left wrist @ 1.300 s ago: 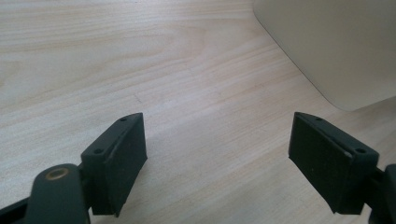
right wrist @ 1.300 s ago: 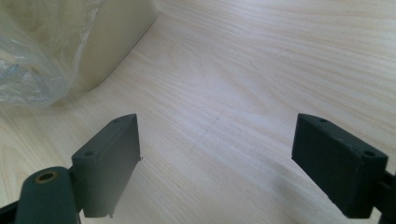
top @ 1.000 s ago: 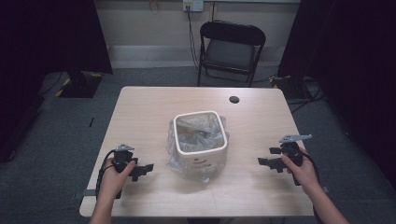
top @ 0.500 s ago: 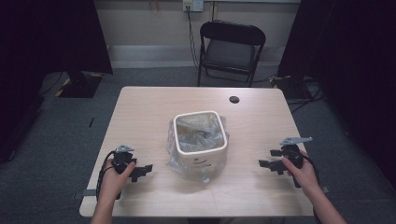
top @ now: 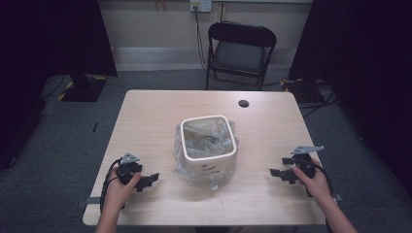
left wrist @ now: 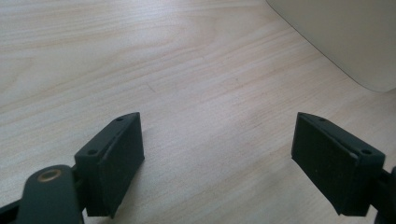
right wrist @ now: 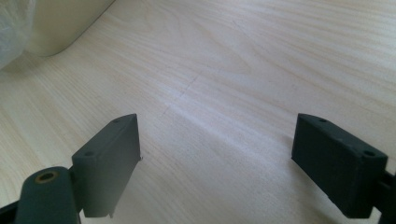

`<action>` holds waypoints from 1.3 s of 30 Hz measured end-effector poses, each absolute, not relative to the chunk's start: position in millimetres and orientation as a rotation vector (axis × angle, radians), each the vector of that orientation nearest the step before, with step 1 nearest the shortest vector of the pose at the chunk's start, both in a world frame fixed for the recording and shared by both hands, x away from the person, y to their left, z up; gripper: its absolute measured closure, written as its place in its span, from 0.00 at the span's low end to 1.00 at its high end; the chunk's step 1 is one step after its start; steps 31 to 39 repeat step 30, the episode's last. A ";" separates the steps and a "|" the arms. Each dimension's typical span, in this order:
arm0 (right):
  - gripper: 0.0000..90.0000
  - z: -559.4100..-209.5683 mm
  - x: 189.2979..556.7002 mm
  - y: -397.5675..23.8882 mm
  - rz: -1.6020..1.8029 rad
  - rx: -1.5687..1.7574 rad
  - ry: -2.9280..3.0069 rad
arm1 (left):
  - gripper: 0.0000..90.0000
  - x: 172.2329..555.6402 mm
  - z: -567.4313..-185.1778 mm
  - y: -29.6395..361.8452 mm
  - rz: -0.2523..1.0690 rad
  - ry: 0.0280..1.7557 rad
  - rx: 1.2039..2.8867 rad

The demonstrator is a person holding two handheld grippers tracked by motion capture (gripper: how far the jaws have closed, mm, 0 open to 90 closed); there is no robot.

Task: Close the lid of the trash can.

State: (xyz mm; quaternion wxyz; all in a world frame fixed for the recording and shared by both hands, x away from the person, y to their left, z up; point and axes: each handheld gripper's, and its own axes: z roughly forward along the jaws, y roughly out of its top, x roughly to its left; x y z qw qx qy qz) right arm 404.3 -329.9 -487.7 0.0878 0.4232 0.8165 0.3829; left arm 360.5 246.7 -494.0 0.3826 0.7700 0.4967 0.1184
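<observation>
A pale wood tabletop [top: 160,121] stands on grey carpet, a black chair [top: 240,51] behind. Left claw [top: 148,180] and right claw [top: 280,174] gape wide, holding nothing.

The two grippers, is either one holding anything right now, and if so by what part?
Nothing is held. The left gripper and right gripper both stand open over bare table, either side of the lined bin.

Black folding chair [top: 241,51] behind table [top: 155,116], grey carpet [top: 73,126], dark curtains [top: 48,39].

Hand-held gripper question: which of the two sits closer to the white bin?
The left hand-held gripper. It sits closer to the plastic-lined bin; the right hand-held gripper has a wider stretch of bare table between.
</observation>
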 end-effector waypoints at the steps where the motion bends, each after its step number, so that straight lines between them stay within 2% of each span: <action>1: 0.16 -488.1 404.1 -329.9 1.134 1.260 2.430 | 0.18 360.2 -494.2 246.4 0.306 1.265 1.962; 11: 0.16 -493.1 401.9 -330.8 1.133 1.238 2.411 | 0.17 357.0 -496.7 246.1 0.348 1.215 1.991; 39: 0.15 -499.2 393.8 -323.4 1.035 1.083 2.383 | 0.17 353.6 -495.2 241.8 0.343 1.221 2.011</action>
